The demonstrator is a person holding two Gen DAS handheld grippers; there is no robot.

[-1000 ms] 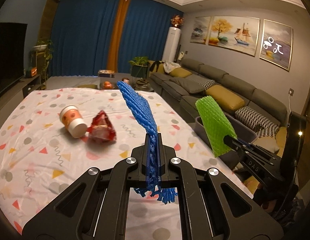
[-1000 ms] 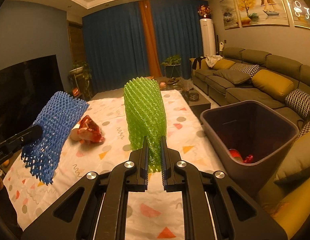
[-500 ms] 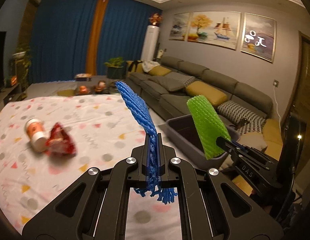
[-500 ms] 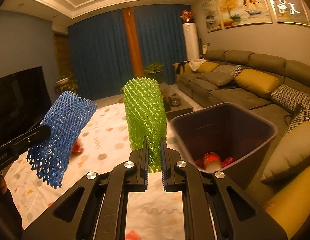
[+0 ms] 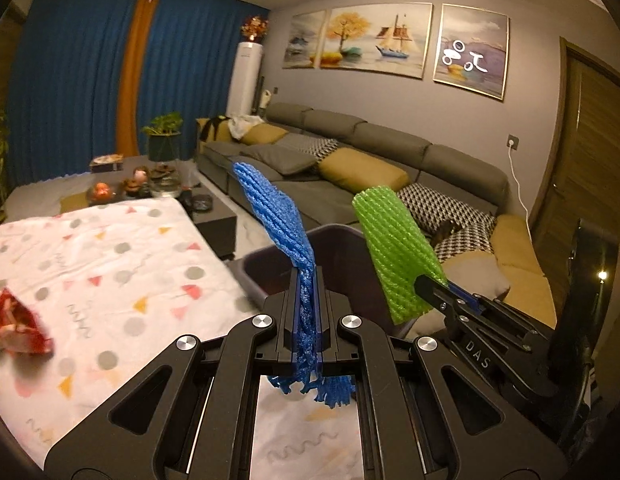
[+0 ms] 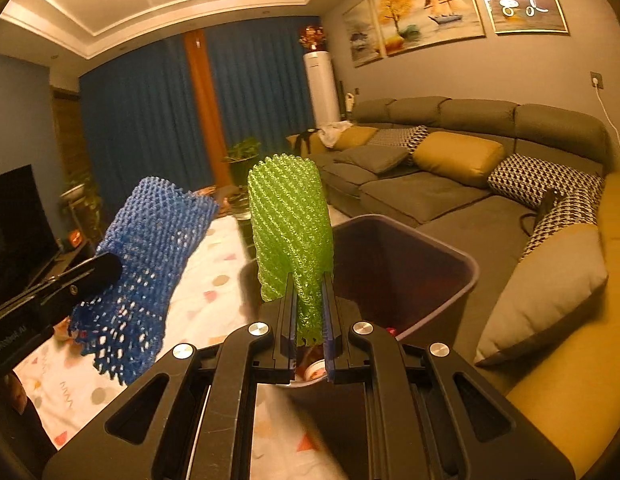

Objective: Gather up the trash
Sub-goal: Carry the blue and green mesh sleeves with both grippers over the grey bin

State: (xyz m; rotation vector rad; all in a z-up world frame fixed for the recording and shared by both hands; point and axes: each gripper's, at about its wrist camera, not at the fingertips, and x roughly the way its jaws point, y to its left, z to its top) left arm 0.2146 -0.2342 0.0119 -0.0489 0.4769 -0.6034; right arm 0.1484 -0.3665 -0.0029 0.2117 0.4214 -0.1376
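My left gripper (image 5: 307,280) is shut on a blue foam net sleeve (image 5: 277,216), which sticks up from the jaws with a frayed end hanging below. The same blue sleeve (image 6: 149,248) appears at the left of the right wrist view. My right gripper (image 6: 309,284) is shut on a green foam net sleeve (image 6: 289,224), also upright; in the left wrist view that green sleeve (image 5: 398,248) stands to the right. Both sleeves hang in front of a dark trash bin (image 6: 442,272) (image 5: 342,240) with red and white trash at its bottom.
A table with a white dotted cloth (image 5: 109,264) lies at the left, with a red wrapper (image 5: 17,320) at its edge. A grey sofa (image 6: 490,152) with yellow and patterned cushions runs along the right wall. A dark coffee table (image 5: 213,212) stands beyond.
Both grippers have swung right, away from the table, with their sleeves still gripped. The bin now lies straight ahead of both, and the cup has left the left wrist view.
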